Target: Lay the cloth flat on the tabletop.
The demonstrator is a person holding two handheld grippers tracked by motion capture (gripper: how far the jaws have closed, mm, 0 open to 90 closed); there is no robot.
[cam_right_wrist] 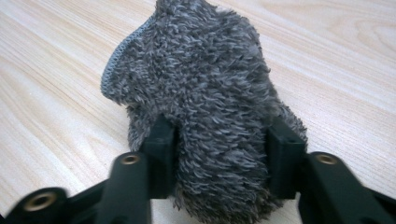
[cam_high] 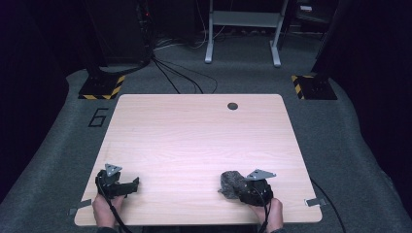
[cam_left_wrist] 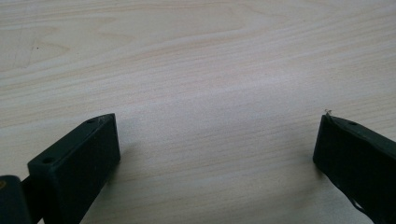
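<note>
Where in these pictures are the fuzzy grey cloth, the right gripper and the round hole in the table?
fuzzy grey cloth (cam_right_wrist: 210, 93), right gripper view, on its shaggy middle.
right gripper (cam_right_wrist: 219, 154), right gripper view, midway between its fingertips, which press the cloth.
round hole (cam_high: 232, 106), high view, on its dark centre.

black tongs (cam_high: 134, 185) with grey three-cornered plates, trailing black cables.

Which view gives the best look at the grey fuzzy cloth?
The right gripper view: the grey fuzzy cloth looms close, its pile and stitched edge clear, both jaws pressing its sides. The high view shows a small dark lump at the right gripper.
</note>
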